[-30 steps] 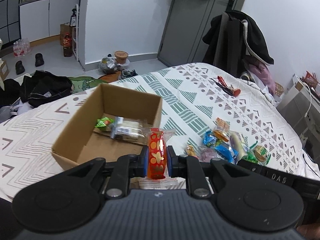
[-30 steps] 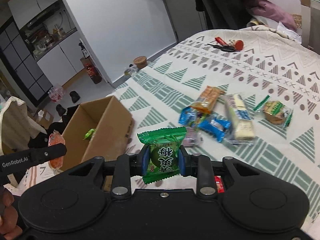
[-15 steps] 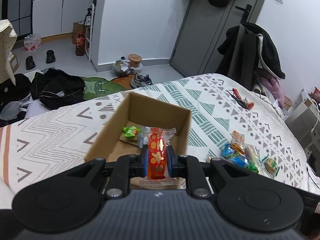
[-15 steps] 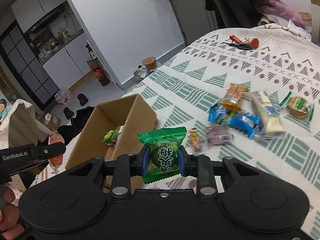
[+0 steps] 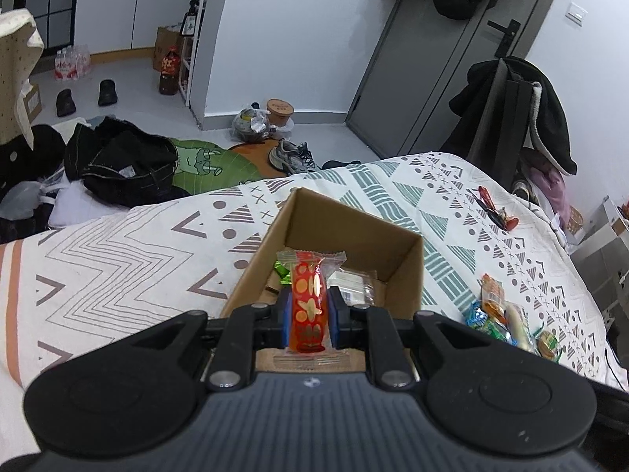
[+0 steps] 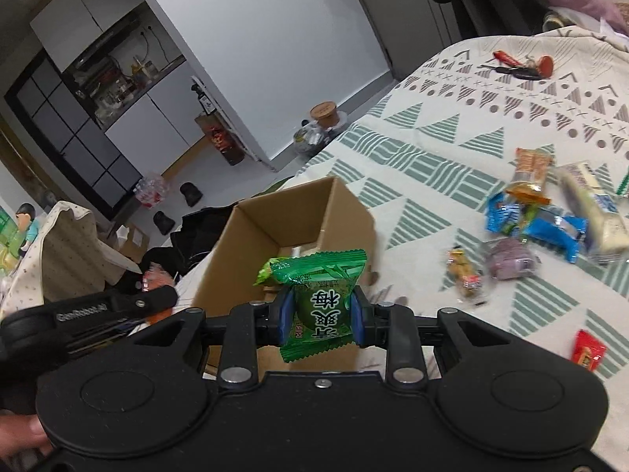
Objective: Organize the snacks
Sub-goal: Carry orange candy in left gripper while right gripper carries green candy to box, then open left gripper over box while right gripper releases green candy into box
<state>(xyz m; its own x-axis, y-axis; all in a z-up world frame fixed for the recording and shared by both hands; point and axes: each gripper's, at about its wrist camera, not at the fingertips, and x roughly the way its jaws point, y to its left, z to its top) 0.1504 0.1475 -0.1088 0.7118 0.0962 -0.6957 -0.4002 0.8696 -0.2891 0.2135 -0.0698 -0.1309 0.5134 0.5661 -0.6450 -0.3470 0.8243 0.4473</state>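
Observation:
An open cardboard box [image 5: 405,271] [image 6: 346,212] stands on the patterned bed cover. My left gripper [image 5: 308,308] is shut on a red snack packet with orange dots [image 5: 308,299], held just over the box's near rim. My right gripper [image 6: 321,308] is shut on a green plum candy packet [image 6: 320,295], also at the box's near side. Inside the box lie a green wrapper [image 5: 280,271] and a clear-wrapped snack [image 5: 354,281]. The left gripper [image 6: 153,299] shows at the left of the right wrist view.
Several loose snacks [image 6: 550,216] [image 5: 507,320] lie on the bed cover [image 5: 118,259] right of the box, with a small red packet [image 6: 588,350] nearer. Keys with a red tag [image 6: 523,65] rest farther back. Bags, shoes and a coat-draped chair [image 5: 511,118] surround the bed.
Both grippers have travelled toward the box with their packets; the box has shifted to the centre of each view and the loose snacks have slid to the right.

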